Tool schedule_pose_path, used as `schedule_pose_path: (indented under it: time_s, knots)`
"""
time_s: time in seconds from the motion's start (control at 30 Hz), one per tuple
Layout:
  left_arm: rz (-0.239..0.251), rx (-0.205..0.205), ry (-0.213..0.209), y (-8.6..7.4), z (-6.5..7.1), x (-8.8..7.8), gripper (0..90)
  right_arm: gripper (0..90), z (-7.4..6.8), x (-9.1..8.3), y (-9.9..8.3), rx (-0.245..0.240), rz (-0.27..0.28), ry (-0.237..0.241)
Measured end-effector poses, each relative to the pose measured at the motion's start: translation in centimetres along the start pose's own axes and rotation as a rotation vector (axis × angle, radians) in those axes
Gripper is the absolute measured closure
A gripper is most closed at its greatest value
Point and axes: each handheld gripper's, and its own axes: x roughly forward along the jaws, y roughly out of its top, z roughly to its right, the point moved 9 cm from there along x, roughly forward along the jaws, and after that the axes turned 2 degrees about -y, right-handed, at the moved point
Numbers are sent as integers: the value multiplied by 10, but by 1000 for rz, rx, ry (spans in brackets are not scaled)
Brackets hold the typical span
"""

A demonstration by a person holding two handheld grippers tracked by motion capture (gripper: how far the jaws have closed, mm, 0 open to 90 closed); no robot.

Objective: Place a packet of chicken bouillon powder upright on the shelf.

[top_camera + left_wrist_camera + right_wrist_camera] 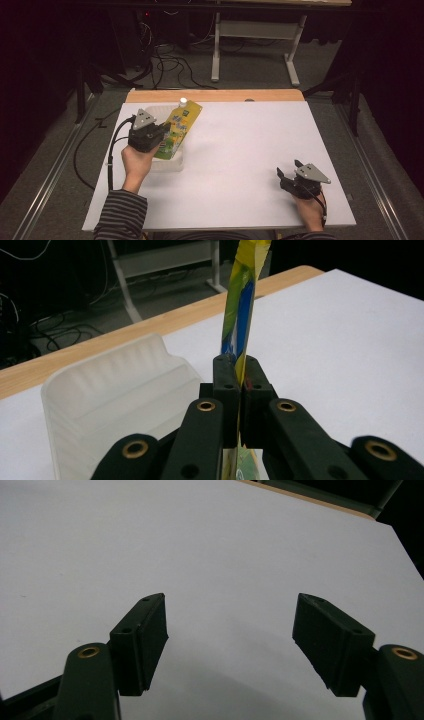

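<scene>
Biggest risk imo: the left gripper has its jaws clenched on just a thin edge of the pouch, so the floppy thing could twist, slip out, or miss the plastic tray below it. The pouch is yellow-green with blue print and a white cap, flat, tilted toward 1 o'clock, over the tray at the desk's 10 o'clock. Right gripper rests at 4 o'clock, jaws released.

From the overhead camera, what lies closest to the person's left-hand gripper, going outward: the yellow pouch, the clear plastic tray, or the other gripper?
Measured from the left gripper:
1. Yellow pouch, pinched between its jaws, tilted over the tray.
2. Clear plastic tray, right under it at the table's left.
3. Right gripper, far across the white table, open, near the right front corner.
</scene>
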Motion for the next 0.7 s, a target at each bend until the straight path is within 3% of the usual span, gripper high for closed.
schedule_pose_path:
  time_s: [0.43,0.57,0.7]
  knots:
    - [-98,-52,9,-7,-12,-5,826,307,0,0,0,2,-2,-1]
    - [-168,-41,22,-8,-10,-2,784,307,0,0,0,5,-3,-1]
    - [-244,-42,5,-11,-8,3,796,307,0,0,0,5,-4,-2]
